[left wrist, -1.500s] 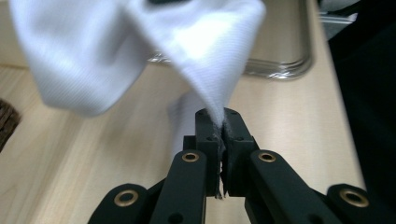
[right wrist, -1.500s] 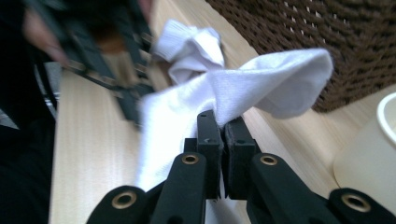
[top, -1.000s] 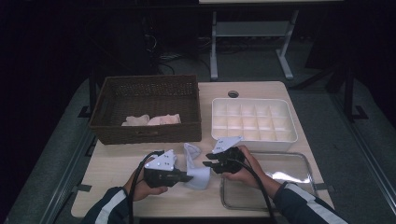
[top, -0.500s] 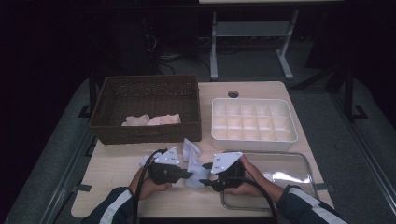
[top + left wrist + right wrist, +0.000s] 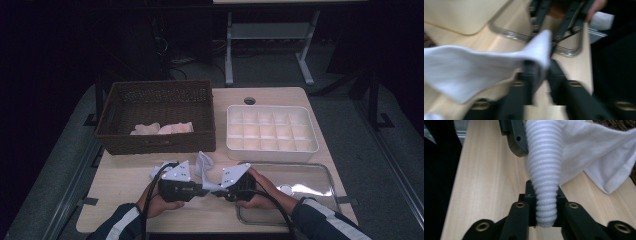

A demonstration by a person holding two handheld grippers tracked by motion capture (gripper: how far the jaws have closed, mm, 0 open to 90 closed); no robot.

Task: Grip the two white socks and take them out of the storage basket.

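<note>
- White ribbed cotton sock [image 5: 546,182]: it lies on the pale wooden table [image 5: 120,200], stretched between my two tools at the near edge, at 6 o'clock from the dark woven wicker basket [image 5: 157,117].
- Right gripper [image 5: 545,202]: my jaws have just been closing and now pinch the ribbed cuff end, the knit bulging out above the pads.
- Left gripper [image 5: 540,72]: my jaws have just been opening a little. The other end of the sock sits between them, and the fabric drapes off towards 9 o'clock in the left gripper view. That view is blurred, but the cloth still appears pinched.
- Step in hand: as I judge it, folding or rolling the sock, with both ends taken up and the middle rising in a peak [image 5: 204,162].
- Next move: I judge that it calls for bringing one end over the other while both grips hold, then carrying the bundle to a cell of the cream plastic compartment tray [image 5: 272,129] at 1 o'clock.
- Look of the sock: clean white, the cuff tightly ribbed, the foot part smooth and slack, limp enough to sag.
- Surroundings: a clear plastic lid [image 5: 300,182] lies at 3 o'clock beside my right hand [image 5: 260,187], and pale cloths [image 5: 162,128] rest in the basket.
</note>
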